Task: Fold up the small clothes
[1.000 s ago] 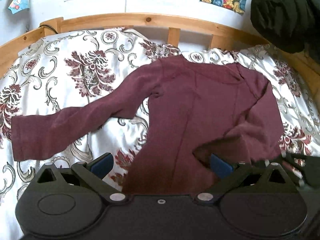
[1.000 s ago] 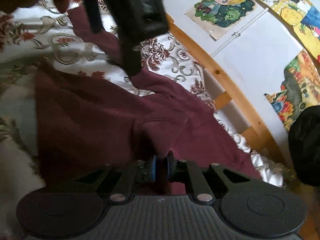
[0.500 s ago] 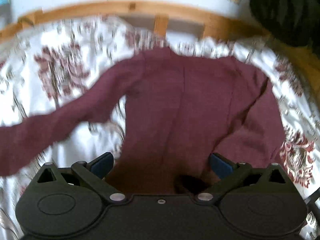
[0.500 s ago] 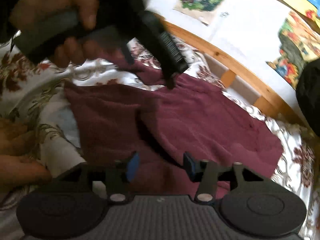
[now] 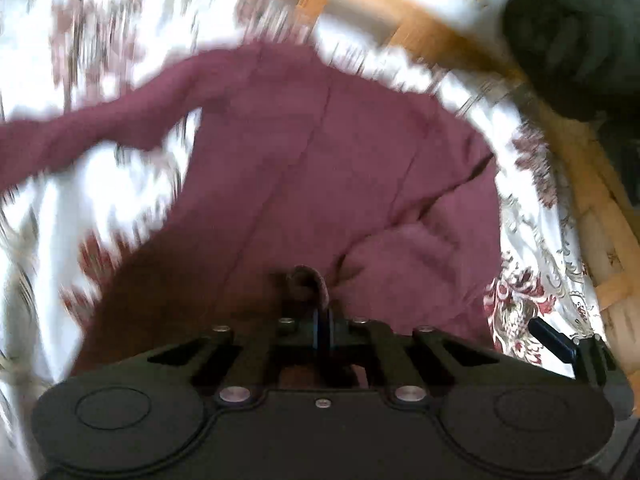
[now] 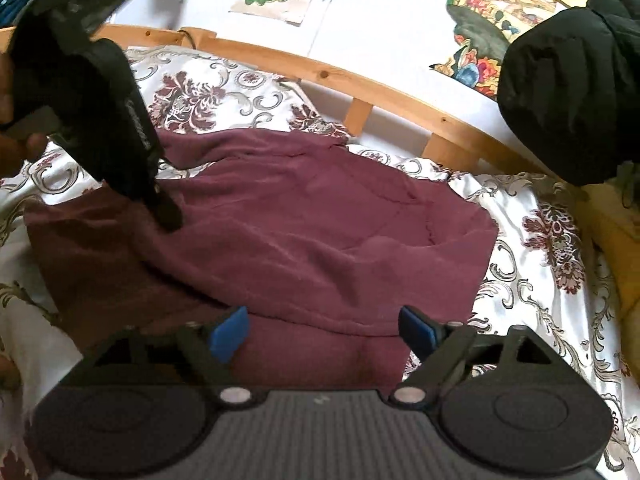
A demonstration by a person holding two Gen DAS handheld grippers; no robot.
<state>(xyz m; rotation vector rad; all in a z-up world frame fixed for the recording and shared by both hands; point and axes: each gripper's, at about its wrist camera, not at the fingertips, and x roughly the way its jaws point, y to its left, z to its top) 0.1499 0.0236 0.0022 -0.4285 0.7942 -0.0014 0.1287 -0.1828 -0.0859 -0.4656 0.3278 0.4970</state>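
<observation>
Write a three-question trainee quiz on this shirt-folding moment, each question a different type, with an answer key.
1. True or false: the right gripper is clamped on the maroon shirt.
2. Multiple choice: what does the left gripper hold between its pads? A) a fold of the shirt B) a corner of the floral bedsheet C) nothing
3. Fill in the blank: behind the bed, along the wall, runs a curved ______ rail.

Key
1. False: its jaws stand wide apart, above the shirt's near edge.
2. A: the blue pads are pressed together with a bunch of maroon fabric rising from them.
3. Wooden.
</observation>
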